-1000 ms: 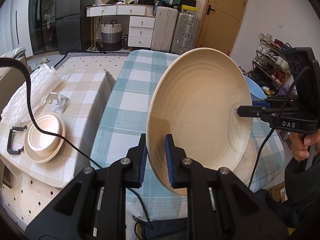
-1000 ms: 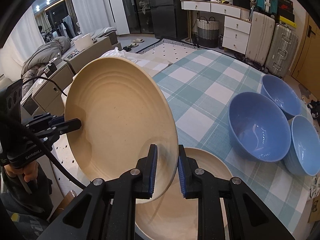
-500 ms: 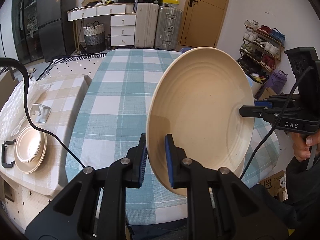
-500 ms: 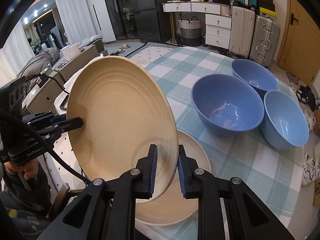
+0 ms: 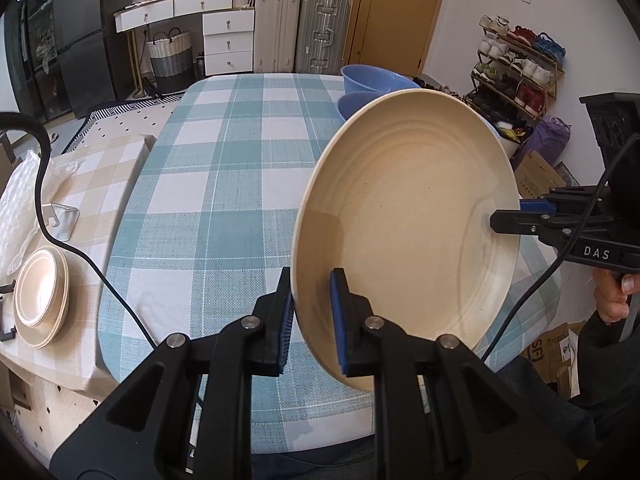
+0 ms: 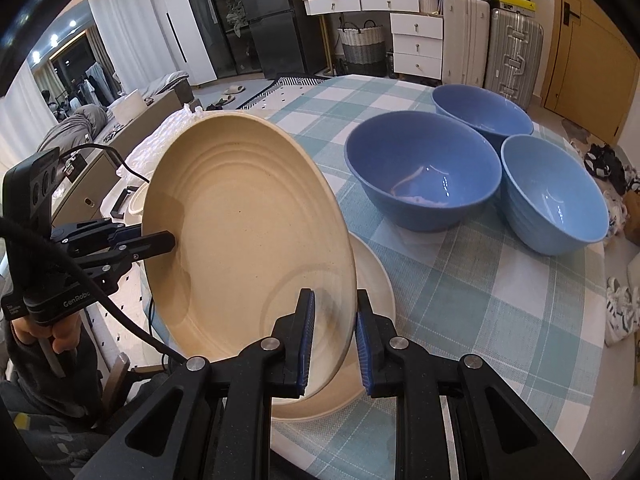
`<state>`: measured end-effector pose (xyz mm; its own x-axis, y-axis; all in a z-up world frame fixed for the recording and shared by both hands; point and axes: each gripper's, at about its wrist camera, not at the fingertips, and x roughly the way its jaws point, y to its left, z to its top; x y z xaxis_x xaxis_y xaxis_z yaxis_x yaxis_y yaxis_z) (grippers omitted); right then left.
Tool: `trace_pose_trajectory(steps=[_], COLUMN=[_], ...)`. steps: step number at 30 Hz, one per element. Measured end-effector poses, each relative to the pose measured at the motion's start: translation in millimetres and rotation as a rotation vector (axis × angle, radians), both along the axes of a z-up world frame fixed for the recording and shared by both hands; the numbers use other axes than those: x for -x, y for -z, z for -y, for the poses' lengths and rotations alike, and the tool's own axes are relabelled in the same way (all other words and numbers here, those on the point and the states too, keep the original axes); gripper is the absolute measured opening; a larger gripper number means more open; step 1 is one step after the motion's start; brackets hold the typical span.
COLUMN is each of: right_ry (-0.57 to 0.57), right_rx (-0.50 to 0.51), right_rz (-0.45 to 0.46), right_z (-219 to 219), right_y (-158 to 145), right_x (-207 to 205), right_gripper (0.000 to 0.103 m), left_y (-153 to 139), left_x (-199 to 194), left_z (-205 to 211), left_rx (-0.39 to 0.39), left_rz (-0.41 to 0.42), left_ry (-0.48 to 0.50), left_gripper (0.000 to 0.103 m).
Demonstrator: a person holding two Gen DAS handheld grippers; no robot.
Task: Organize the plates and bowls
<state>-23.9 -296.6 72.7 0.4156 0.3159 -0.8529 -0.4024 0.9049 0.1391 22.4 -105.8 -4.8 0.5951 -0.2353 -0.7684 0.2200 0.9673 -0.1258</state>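
Holding one large beige plate [image 5: 408,216] between them, the left gripper [image 5: 312,312] and the right gripper [image 6: 334,332] each clench its rim on opposite edges; both sets of blue pads press the plate's wall, so neither gripper is free. The plate hangs tilted above the checked tabletop [image 5: 224,184], concave face toward both cameras. A two-point grip probably suits so wide and shallow a dish, which a single pinch at the rim might let swing.

In the right wrist view a second beige plate [image 6: 376,280] lies flat on the tabletop directly beneath, at 5 o'clock of the held one, and seems the likely stacking spot. Three blue bowls stand together at 1 to 3 o'clock: the near bowl [image 6: 424,176], the far bowl [image 6: 480,114] and the right-hand bowl [image 6: 554,196], the last two touching or nearly so. They sit just beside the flat plate, so a lowered rim could strike the near bowl.

In the left wrist view a stack of small beige dishes [image 5: 40,296] rests on a lower side table [image 5: 100,184] at 9 o'clock, well apart, and a black cable [image 5: 72,248] trails across it.
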Motion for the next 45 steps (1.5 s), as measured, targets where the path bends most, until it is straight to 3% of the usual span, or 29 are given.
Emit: trace_pose_trajectory(steps=[9, 45], right_ry=[0.023, 0.052], right_rx=[0.005, 0.077], right_rz=[-0.037, -0.098], right_z=[10.8, 4.6], right_y=[20.5, 72.3], right_x=[-4.9, -24.7], right_gripper=[0.019, 0.019], left_y=[24.4, 62.7], left_x=[-11.2, -36.4], left_z=[9.0, 19.3], left_rx=[-0.017, -0.069], left_rz=[-0.039, -0.094], left_ry=[0.016, 0.019], left_gripper=[0.014, 0.012])
